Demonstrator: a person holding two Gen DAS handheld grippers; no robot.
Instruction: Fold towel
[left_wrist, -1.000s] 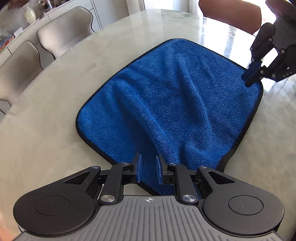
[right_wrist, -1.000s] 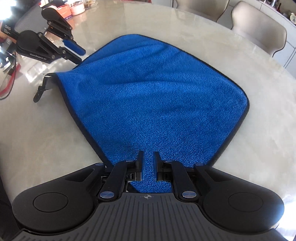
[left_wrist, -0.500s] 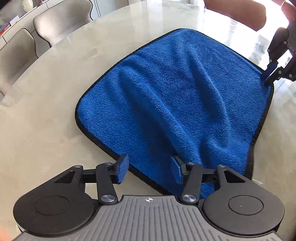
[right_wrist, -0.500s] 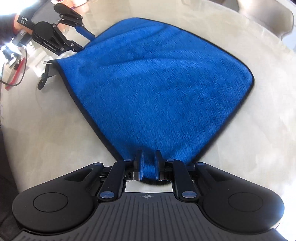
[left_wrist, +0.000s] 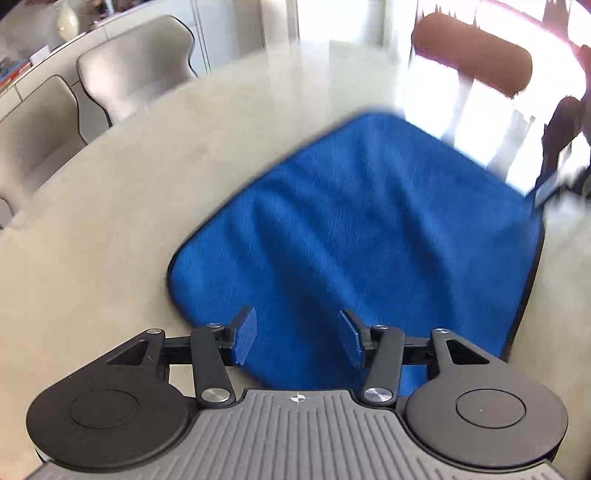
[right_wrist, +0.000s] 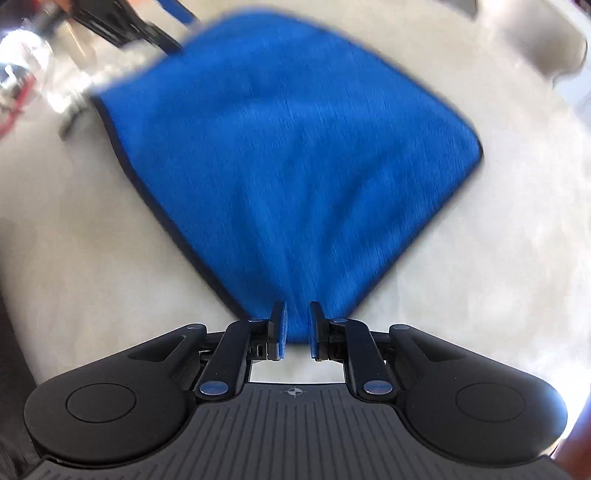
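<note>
Blue towel (left_wrist: 369, 236) spread flat on table (left_wrist: 92, 240). Right gripper (right_wrist: 295, 328) pinching near corner (likely to draw it across). Left gripper (left_wrist: 297, 338) spread wide above edge, holding nothing.

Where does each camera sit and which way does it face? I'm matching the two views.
Left wrist: on the left hand-held gripper, jaws wide apart, looking across the blue towel toward the chairs.
Right wrist: on the right hand-held gripper, pinching a towel corner, table below.
Shared: the towel; each view shows the other gripper, blurred.
</note>
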